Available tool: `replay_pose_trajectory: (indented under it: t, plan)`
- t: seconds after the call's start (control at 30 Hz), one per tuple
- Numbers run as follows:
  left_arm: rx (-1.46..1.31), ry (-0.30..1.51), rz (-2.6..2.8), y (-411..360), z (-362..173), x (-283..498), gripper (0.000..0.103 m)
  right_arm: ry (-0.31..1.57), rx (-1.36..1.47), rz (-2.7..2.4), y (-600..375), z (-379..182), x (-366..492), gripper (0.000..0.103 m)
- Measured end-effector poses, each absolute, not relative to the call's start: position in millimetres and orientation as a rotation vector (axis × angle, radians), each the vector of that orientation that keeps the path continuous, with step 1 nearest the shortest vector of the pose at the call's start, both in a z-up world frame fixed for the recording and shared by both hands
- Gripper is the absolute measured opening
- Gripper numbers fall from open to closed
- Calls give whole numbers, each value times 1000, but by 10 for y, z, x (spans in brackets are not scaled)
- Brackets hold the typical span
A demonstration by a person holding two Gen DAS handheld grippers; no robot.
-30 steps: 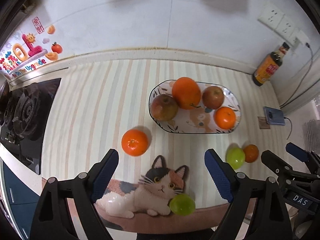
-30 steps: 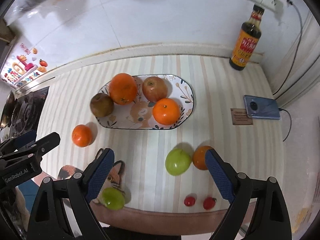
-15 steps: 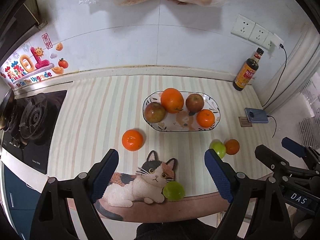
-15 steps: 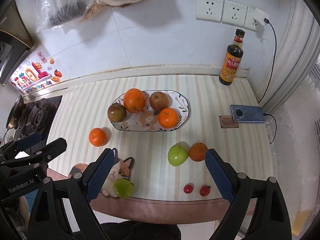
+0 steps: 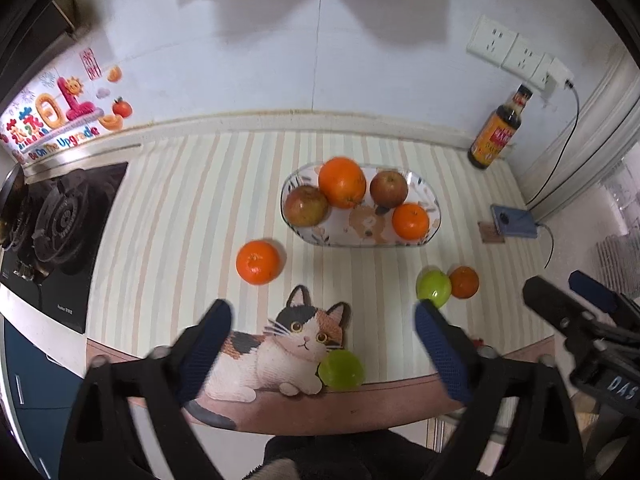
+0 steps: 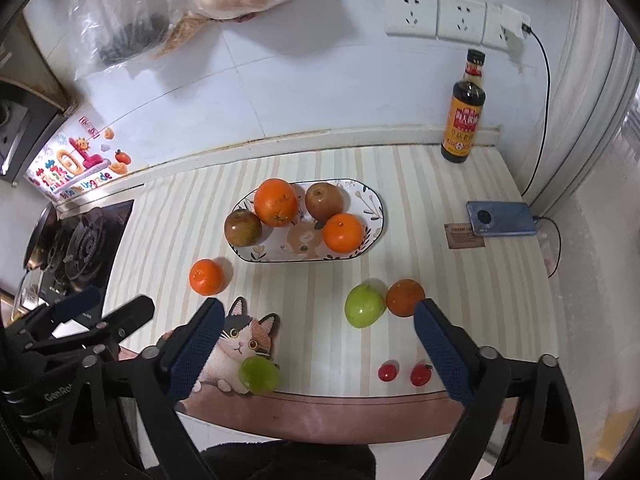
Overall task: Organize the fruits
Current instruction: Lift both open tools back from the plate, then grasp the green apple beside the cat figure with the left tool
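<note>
An oval patterned plate (image 5: pixel 434 222) (image 6: pixel 376 216) holds two oranges and two brownish apples. Loose on the striped counter lie an orange (image 5: pixel 258 262) (image 6: pixel 206 277), a green apple (image 5: pixel 433 288) (image 6: pixel 364 305) touching a dark orange (image 5: pixel 464 282) (image 6: pixel 405 297), a green fruit at the front edge (image 5: pixel 341 369) (image 6: pixel 258 374), and two cherry tomatoes (image 6: pixel 404 373). My left gripper (image 5: pixel 322 338) is open and empty, above the front edge. My right gripper (image 6: pixel 316 334) is open and empty, also held back over the front edge.
A gas stove (image 5: pixel 56 220) (image 6: pixel 76 248) is at the left. A sauce bottle (image 5: pixel 498 132) (image 6: pixel 464 116) stands at the back right by the wall. A phone on a cable (image 5: pixel 514 222) (image 6: pixel 500 224) lies at the right. A cat picture (image 5: pixel 288 344) decorates the mat.
Both grippers pulled back and up from the counter over the second; the left has since dipped slightly closer. The fruit has not moved. Both stay open.
</note>
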State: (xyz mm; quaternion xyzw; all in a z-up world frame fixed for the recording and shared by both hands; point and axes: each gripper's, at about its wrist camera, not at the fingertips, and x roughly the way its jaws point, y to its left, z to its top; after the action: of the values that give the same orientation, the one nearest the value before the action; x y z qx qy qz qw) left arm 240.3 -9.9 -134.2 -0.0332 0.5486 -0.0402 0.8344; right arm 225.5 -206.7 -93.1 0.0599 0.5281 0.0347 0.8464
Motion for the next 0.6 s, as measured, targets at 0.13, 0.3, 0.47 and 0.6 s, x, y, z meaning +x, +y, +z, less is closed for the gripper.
replay_pose_trajectory:
  t: [0.13,0.3,0.47,0.6]
  plan:
    - [-60,1231,-78,-108,-1666,2474,98,1173,156,56,-2226,-1215,2404,99]
    - [-68,1439,-109,-194,-2366,2535,98,1293,208,43,-2447,-1788,2604,99]
    - [-90,1606,-140,-330,-2947,2497,97,1379,259,27,-2626,-2348,2750,99]
    - [-107,1697,-188,-492,-3312,2525,97,1436,296,44,-2650,-2779,2926,98]
